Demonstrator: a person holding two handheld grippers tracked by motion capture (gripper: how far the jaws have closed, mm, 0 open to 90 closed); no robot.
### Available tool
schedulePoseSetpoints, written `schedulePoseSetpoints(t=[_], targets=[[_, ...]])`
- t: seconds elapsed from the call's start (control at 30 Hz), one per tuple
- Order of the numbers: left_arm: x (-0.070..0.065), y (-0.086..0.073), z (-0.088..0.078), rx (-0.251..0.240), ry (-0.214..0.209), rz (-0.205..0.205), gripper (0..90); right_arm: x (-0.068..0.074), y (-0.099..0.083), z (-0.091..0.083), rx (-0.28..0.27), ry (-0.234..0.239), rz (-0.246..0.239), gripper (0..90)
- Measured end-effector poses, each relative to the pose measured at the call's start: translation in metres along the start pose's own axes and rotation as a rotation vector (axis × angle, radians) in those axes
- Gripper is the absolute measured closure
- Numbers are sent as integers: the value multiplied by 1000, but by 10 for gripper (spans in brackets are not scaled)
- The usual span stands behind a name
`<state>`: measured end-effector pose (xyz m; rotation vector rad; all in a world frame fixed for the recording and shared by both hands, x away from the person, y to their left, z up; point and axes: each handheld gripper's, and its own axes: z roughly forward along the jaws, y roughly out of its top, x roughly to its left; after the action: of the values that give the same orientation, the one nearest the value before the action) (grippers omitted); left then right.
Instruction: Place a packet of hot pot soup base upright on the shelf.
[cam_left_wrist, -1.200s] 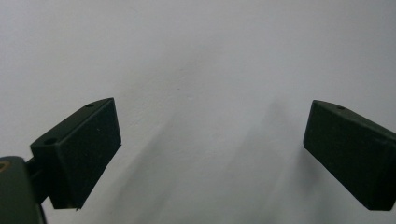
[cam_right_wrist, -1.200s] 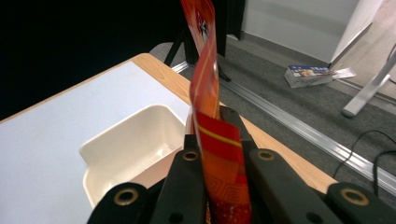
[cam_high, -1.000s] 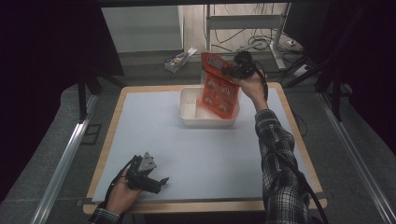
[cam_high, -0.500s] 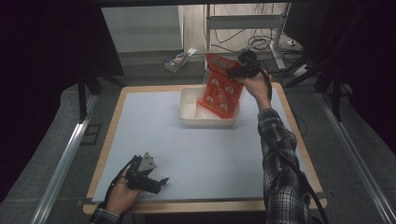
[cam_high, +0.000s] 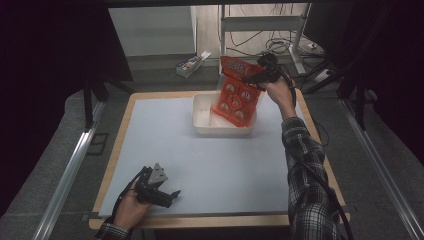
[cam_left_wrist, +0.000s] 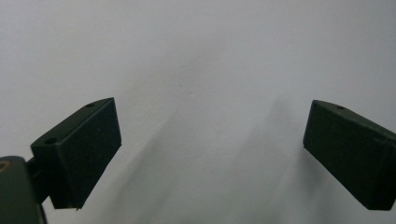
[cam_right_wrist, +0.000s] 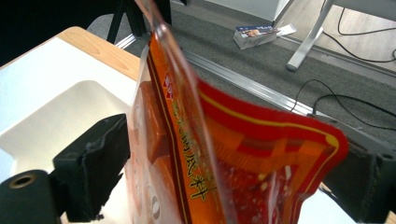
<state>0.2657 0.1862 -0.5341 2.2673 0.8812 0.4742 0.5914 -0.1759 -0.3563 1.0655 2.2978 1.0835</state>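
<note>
Red seasoning pouch (cam_high: 236, 95) was already standing in the white tub (cam_high: 202, 119), right gripper (cam_high: 258, 75) fingers just opened off it, left gripper (cam_high: 162, 195) sat wide and empty.

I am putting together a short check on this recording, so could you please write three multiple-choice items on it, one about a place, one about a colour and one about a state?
1. Where is the lower end of the packet?
A. In the white tub
B. On the floor
C. Beside the left gripper

2. What is the main colour of the packet?
A. Blue
B. Red-orange
C. Green

3. How do the jaws of the right gripper stand?
A. Pressed tight on the packet
B. Apart, packet top between them
C. Shut on nothing

Answers:
1. A: in the high view the packet leans in the tub at the far side of the table.
2. B: both the high view and the right gripper view show it red-orange.
3. B: the jaws have just been opening, and the right gripper view shows gaps beside the packet.
</note>
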Motion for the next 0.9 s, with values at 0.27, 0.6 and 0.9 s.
schedulePoseSetpoints(t=[0.27, 0.6, 0.9], targets=[[1, 1, -2, -16, -16, -18, 32, 1, -5, -8, 7, 1, -13, 60], [2, 1, -3, -25, -29, -34, 29, 1, -17, -18, 7, 21, -17, 39], [7, 1, -8, -83, -75, -57, 35, 6, -31, -24, 12, 25, -29, 32]])
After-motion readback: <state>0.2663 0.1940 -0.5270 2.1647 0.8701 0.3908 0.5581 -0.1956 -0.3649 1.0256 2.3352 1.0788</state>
